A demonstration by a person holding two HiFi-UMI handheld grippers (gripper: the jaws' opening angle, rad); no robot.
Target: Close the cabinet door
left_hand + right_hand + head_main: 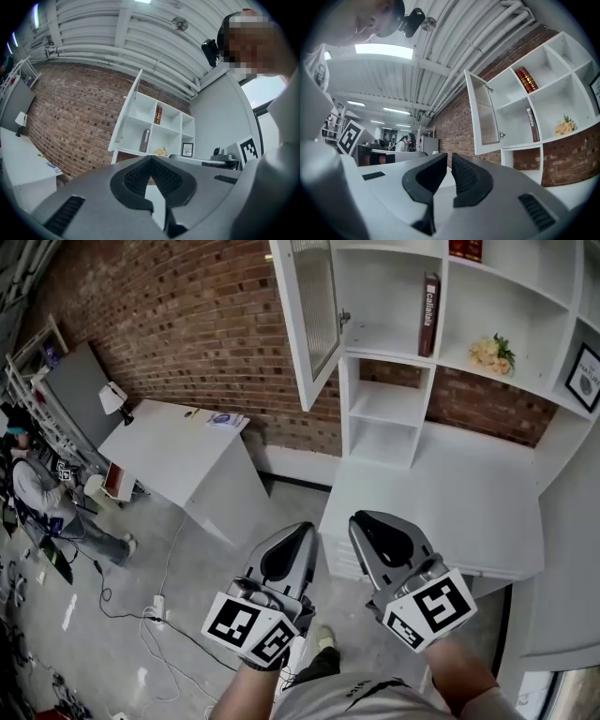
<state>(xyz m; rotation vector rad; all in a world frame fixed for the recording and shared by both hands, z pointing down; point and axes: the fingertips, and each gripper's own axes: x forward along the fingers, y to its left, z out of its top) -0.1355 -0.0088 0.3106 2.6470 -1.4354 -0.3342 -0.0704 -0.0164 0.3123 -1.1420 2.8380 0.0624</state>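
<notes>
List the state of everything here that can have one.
Door: open, swung outward.
Left gripper: shut, empty.
Right gripper: shut, empty.
Book: standing upright.

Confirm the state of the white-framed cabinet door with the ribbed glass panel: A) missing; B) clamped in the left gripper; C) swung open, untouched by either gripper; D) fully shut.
C: the white-framed cabinet door stands swung out from the white shelf unit, with the left gripper and right gripper both low and clear of it.
</notes>
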